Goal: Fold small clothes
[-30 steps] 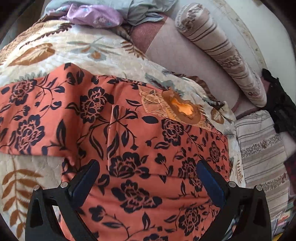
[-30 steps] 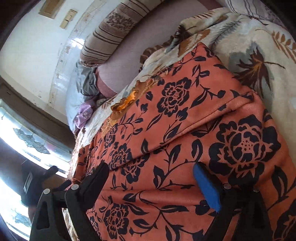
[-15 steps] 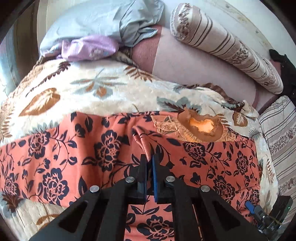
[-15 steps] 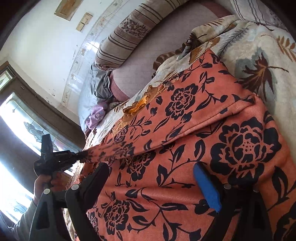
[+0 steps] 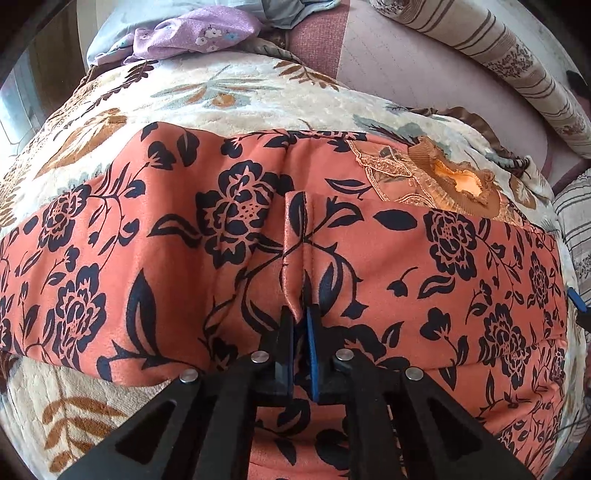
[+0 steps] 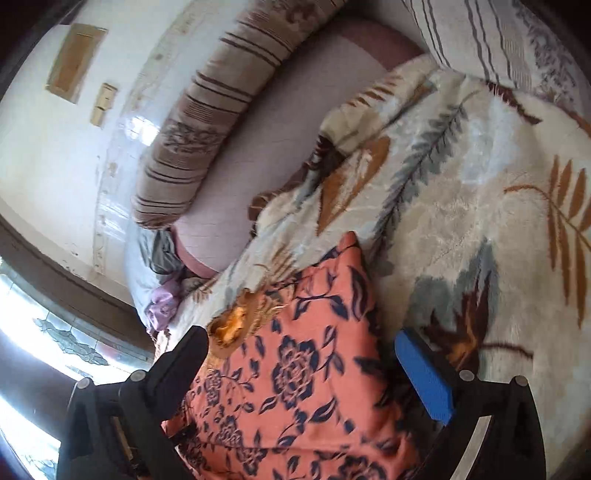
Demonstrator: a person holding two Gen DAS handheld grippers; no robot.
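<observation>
An orange garment with black flowers [image 5: 424, 266] lies spread on a cream leaf-print blanket [image 5: 229, 92]; its embroidered neckline [image 5: 454, 181] is at the upper right. My left gripper [image 5: 300, 325] is shut on a pinched ridge of the garment's cloth in the middle. In the right wrist view the garment [image 6: 303, 376] lies between and below the fingers of my right gripper [image 6: 306, 373], which is open and holds nothing. The garment's corner [image 6: 351, 240] points up onto the blanket [image 6: 461, 206].
A striped bolster pillow [image 5: 517, 62] lies along the wall behind a mauve mattress [image 5: 406, 66]. Lilac and grey clothes [image 5: 195, 29] are piled at the far left. A striped cushion [image 6: 498, 40] is at the right. A window [image 6: 22, 369] is at the left.
My left gripper, shut on the cloth since half a second ago, has carried the fold forward over the garment. My right gripper has pulled back toward the garment's right edge and stays open.
</observation>
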